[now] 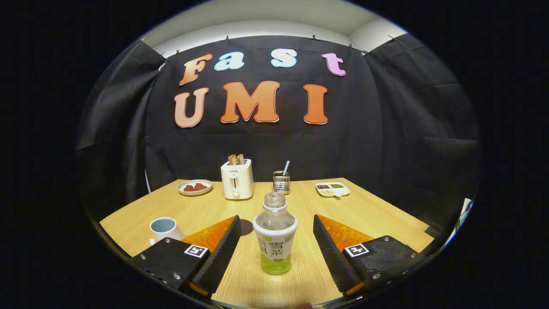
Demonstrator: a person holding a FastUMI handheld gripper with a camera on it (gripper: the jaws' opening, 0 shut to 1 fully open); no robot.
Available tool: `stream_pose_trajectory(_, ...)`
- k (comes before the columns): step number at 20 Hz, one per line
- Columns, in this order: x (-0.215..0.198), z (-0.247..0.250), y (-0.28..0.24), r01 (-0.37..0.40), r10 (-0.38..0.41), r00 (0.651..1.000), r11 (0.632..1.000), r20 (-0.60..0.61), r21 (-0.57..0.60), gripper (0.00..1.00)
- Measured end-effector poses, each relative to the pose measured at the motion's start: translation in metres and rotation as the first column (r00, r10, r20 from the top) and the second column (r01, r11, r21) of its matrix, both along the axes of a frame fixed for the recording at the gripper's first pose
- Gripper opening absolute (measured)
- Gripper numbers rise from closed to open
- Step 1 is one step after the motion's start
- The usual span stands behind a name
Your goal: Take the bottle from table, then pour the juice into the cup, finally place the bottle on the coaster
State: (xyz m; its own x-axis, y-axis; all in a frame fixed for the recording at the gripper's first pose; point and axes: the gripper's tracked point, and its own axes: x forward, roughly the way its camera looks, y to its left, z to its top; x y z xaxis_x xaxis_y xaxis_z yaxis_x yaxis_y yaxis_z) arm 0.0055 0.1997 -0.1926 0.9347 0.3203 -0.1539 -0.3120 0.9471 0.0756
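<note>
Bottle (275,234) is what matters here, but going left to right: the cup (163,228) stands on the table (377,214) just beyond the tool's left finger, its handle hidden. A dark round coaster (245,227) peeks out beside that finger's tip, between cup and bottle. The bottle stands upright and uncapped between the 2 fingers, apart from both. The tool (275,234) is spread wide and grips nothing.

The bottle looks like thin clear plastic with only a little green juice at the bottom, so it is probably light, easy to tip, and likely to dent under a hard squeeze. The labelled middle band seems the best place to take hold: it is less slick than the bare shoulder and leaves the open neck clear for pouring.
</note>
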Motion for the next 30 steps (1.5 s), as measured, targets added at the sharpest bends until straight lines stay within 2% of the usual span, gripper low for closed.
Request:
stream_pose_trajectory(10, 0.018, -0.054, 0.021, -0.028, 0.023, 0.987, 0.999, -0.159, -0.028, 0.99)
stream_pose_trajectory(15, 0.026, -0.059, 0.023, -0.028, 0.016, 0.982, 0.998, -0.19, -0.06, 0.66)
stream_pose_trajectory(18, 0.023, -0.058, 0.022, -0.02, 0.001, 0.977, 0.996, -0.211, -0.089, 0.6)
stream_pose_trajectory(21, 0.024, -0.046, 0.026, -0.013, -0.018, 0.984, 0.984, -0.176, -0.175, 0.57)
stream_pose_trajectory(25, 0.017, -0.021, 0.044, -0.039, 0.005, 0.992, 0.963, -0.127, -0.266, 0.57)
stream_pose_trajectory(30, 0.014, 0.01, 0.067, -0.04, 0.029, 0.999, 0.903, -0.033, -0.428, 0.57)
